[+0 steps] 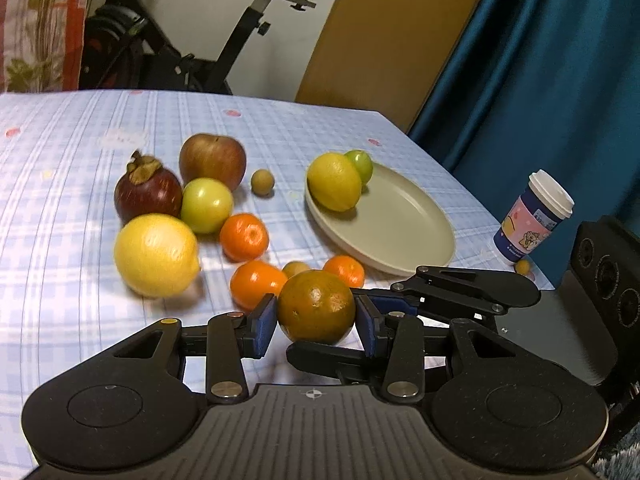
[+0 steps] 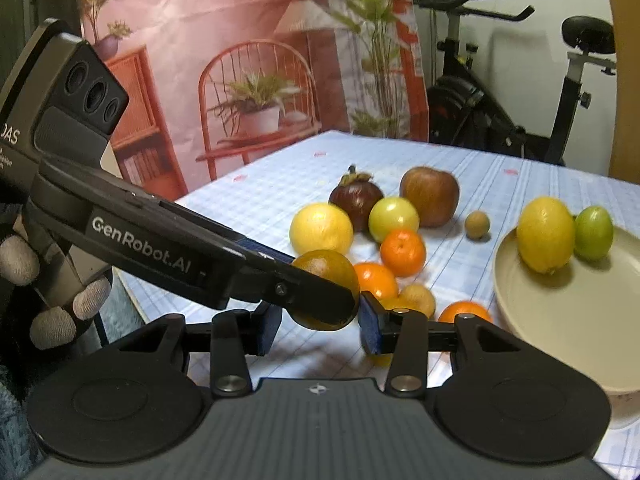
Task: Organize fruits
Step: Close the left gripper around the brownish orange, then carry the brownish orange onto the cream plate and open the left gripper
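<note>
table cover (image 1: 280,120): looking like smooth checked cloth, pale blue, matt.
plate (image 1: 404,220): showing a smooth beige satin finish, ceramic or plastic, cannot tell which.
dark orange (image 1: 316,306): showing dull brownish-green peel, finely pitted, one pale scuff.
lemon (image 1: 156,254): reading as dimpled yellow peel, faint sheen.
mangosteen (image 1: 147,194): showing a dark maroon rind, slightly glossy, dry woody calyx.
green plum (image 1: 206,205): shining, smooth taut skin.
cup (image 1: 530,218): appearing as printed paper with white plastic lid.
left gripper (image 1: 316,324): showing matt black plastic, metal rivets, blue rubbery pads (image 1: 264,322) on jaws.
</note>
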`<state>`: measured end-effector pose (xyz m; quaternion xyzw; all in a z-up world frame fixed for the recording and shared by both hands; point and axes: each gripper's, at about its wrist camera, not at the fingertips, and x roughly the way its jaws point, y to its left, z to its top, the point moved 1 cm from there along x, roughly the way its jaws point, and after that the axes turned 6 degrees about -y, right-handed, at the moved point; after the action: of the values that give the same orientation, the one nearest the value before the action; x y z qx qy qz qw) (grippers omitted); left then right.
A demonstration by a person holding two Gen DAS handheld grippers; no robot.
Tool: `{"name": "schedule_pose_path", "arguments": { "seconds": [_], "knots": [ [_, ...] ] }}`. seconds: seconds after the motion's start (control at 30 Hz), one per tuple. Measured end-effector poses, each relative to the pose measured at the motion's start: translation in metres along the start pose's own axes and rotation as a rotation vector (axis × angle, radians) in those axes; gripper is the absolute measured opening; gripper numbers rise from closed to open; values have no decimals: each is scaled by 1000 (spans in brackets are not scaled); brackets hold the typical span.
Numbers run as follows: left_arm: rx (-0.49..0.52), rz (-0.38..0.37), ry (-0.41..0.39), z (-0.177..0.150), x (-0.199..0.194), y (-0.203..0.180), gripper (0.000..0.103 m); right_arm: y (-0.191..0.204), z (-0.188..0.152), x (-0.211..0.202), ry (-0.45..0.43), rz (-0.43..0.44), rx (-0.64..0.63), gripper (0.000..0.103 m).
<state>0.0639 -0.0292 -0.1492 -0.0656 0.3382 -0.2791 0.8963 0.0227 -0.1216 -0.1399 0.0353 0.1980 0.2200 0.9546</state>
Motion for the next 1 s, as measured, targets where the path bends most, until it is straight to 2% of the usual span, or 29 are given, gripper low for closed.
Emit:
{"name": "schedule_pose_path", "arguments": {
  "seconds": [0.3,0.7,1.0],
  "knots": [
    [87,-4,-17,24,11,-24,45,-14,6,-14,-94,-55,27,44],
    [164,-57,48,55,75,-57,46,-58,4,-27,-195,-224,102,45],
    [179,-35,102,60,114,-60,46,-91,-2,-23,-184,-292,176,45]
  ]
}}
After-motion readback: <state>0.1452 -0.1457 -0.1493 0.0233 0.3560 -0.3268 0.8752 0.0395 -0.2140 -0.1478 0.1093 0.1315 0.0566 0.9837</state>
